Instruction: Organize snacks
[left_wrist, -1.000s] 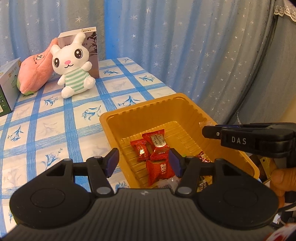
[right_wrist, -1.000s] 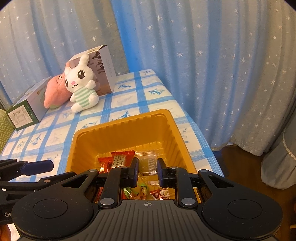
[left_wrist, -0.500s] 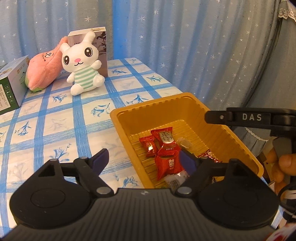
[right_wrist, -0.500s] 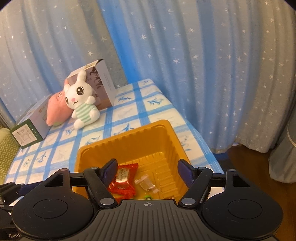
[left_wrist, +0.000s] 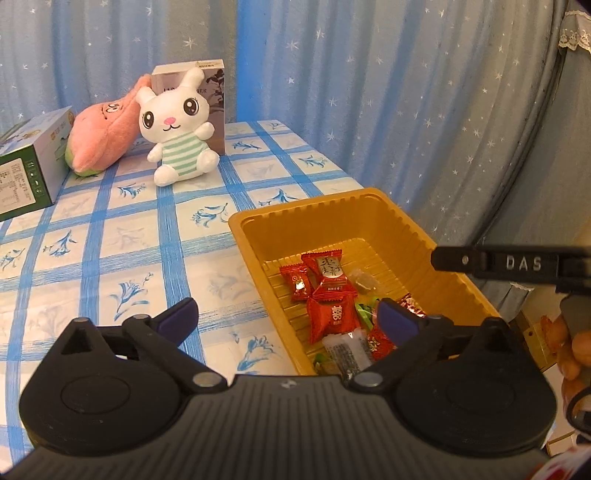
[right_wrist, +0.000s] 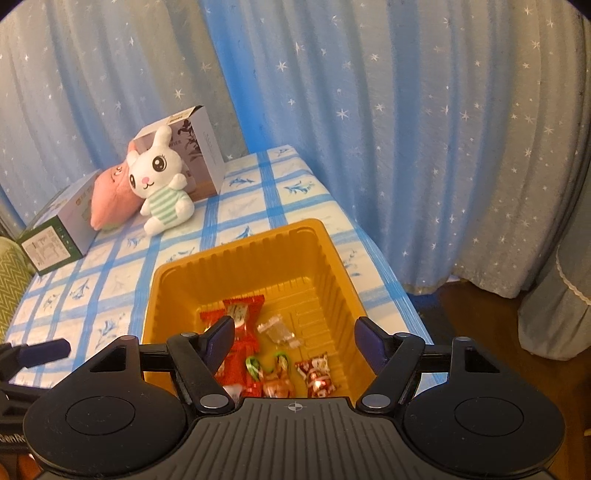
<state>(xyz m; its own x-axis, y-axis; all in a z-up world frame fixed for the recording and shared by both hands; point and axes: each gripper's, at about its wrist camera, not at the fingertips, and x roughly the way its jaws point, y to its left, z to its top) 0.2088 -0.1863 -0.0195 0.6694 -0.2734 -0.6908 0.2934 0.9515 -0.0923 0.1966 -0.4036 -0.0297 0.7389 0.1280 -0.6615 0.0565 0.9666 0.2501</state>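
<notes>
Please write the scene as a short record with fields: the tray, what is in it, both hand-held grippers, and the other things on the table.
tray: orange tray near the table edge
contents: wrapped candies, mostly red, some clear or green
left hand-held gripper: jaws just opened wide, nothing between them
right hand-held gripper: open above the tray, holds nothing
far end of table: rabbit toy, pink plush, two boxes

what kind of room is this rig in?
Probably a home room, not a lab: star-print curtains, a table with a blue-checked cloth, a plush rabbit at the back, and a yellow tray of wrapped candies.
</notes>
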